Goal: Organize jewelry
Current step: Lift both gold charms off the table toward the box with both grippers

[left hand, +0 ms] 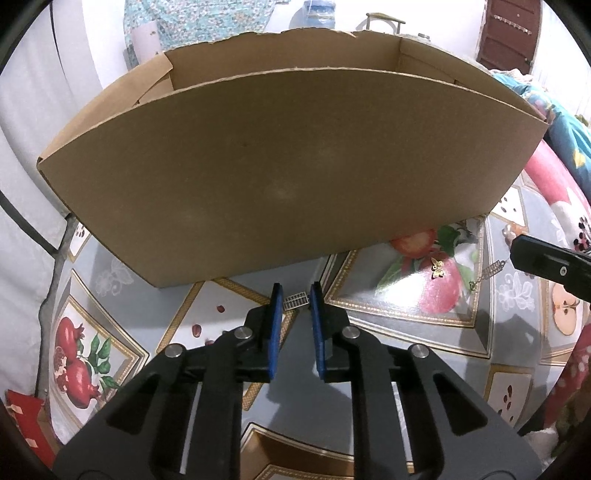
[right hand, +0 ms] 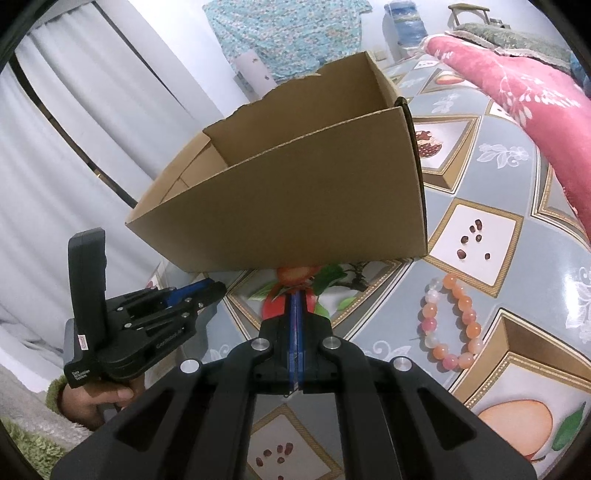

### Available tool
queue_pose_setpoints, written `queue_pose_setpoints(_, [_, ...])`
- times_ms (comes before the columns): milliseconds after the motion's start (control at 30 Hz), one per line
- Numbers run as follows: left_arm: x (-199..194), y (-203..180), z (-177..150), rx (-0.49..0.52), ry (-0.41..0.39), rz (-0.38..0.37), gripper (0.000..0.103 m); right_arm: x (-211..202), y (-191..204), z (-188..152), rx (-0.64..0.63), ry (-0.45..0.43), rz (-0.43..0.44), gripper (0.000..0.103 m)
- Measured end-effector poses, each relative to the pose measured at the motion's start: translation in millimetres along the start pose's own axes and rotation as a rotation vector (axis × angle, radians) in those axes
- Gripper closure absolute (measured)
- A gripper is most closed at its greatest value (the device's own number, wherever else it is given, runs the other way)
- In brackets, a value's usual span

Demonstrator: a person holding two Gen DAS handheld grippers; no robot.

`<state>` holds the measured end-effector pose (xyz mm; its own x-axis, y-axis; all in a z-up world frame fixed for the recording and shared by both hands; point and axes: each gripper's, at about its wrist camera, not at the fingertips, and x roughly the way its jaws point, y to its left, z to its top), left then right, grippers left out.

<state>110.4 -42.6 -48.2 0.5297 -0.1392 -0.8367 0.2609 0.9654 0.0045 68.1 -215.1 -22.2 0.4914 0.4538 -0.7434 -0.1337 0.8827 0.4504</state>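
A glossy tablecloth (left hand: 399, 317) covers the table, grey-blue with gold-bordered square panels printed with pomegranates, seeds, apples and white flower outlines, and the room light shines off it in patches. On it stands an open cardboard box (left hand: 280, 177) with a torn back edge; from the right wrist view its inside walls show but its floor is hidden. The left gripper (left hand: 295, 295) points down at the cloth just in front of the box, its blue-padded jaws a small way apart with a little gold ladder-like earring (left hand: 295, 299) lying on the cloth between the tips; whether the pads touch it cannot be told. To the right, on a printed red fruit, lies a small gold butterfly earring (left hand: 438, 267), and further right another gold ladder-like earring (left hand: 487, 275) near the black tip of the right gripper (left hand: 546, 264). In its own view the right gripper (right hand: 296, 295) has its blue pads pressed together with nothing visible between them. A bracelet (right hand: 448, 323) of orange, pink and white beads lies flat on the cloth to its right, well apart from the box. A hand (right hand: 96, 400) in a fuzzy green cuff grips the handle of the left gripper at the lower left. Behind the table hang white curtains (right hand: 74, 129) and a turquoise patterned cloth (right hand: 288, 33); a pink flowered blanket (right hand: 517, 96) lies along the right edge, and a blue water bottle (right hand: 406, 18) stands at the back.
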Motion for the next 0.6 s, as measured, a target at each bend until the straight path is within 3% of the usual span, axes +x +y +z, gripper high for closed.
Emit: queue_pose_setpoints(600, [-7.1,24.3,-15.1,-0.011,-0.026,-0.062,0.089,-10.9,11.6,6.0,-0.026,-0.03,-0.039,0.102])
